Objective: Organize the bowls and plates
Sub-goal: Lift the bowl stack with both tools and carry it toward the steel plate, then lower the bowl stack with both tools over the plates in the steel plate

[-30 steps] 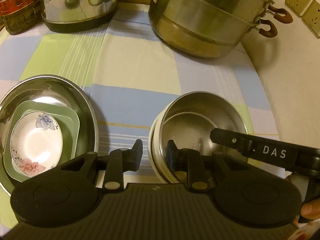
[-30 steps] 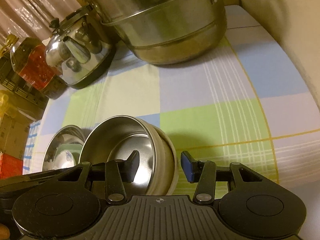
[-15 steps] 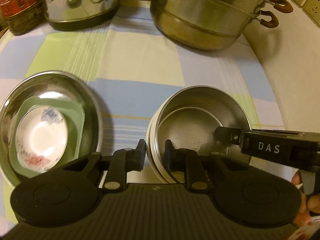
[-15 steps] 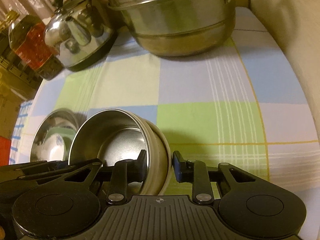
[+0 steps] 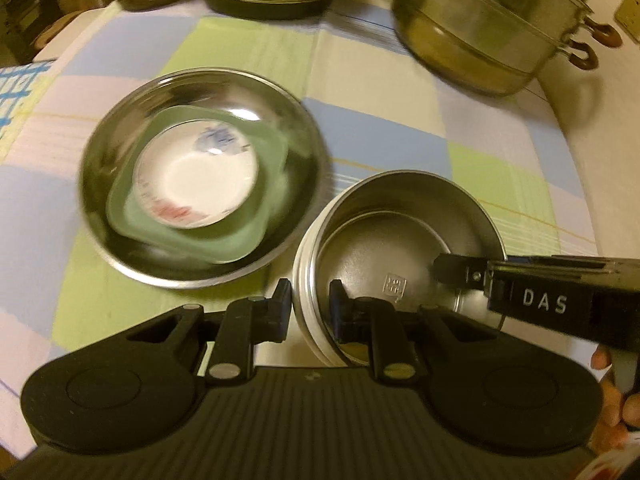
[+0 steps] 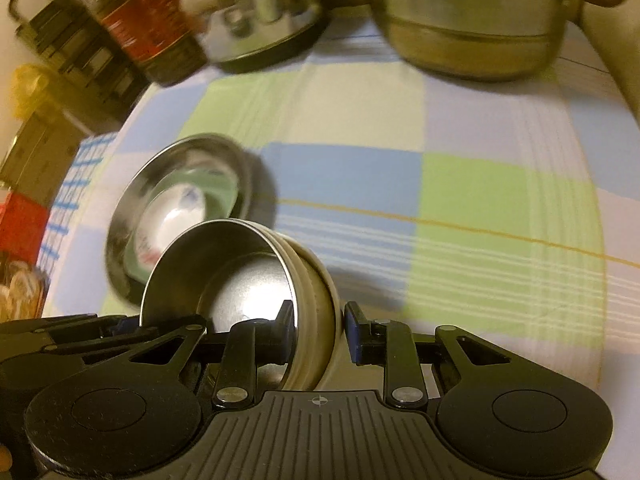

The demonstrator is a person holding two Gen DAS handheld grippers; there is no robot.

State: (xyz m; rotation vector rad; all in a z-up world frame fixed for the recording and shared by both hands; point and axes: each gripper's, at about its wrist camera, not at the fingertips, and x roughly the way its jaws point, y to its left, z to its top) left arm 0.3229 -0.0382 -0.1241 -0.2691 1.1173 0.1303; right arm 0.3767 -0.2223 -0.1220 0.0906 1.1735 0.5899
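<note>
Left wrist, right gripper (image 5: 448,270) labelled "DAS"

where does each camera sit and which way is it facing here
Left wrist: on the left gripper, looking steeply down at the deep steel bowl it clamps by the near rim; the right gripper and some fingers show at right.
Right wrist: on the right gripper, looking down across the checked tablecloth, clamping the same bowl's wall.
Shared: that bowl, the wide steel dish holding stacked dishes, and the steel steamer pot.

Right gripper (image 6: 316,330) clamping steel bowl (image 6: 224,276) rim; nested dishes (image 6: 180,204) behind
</note>
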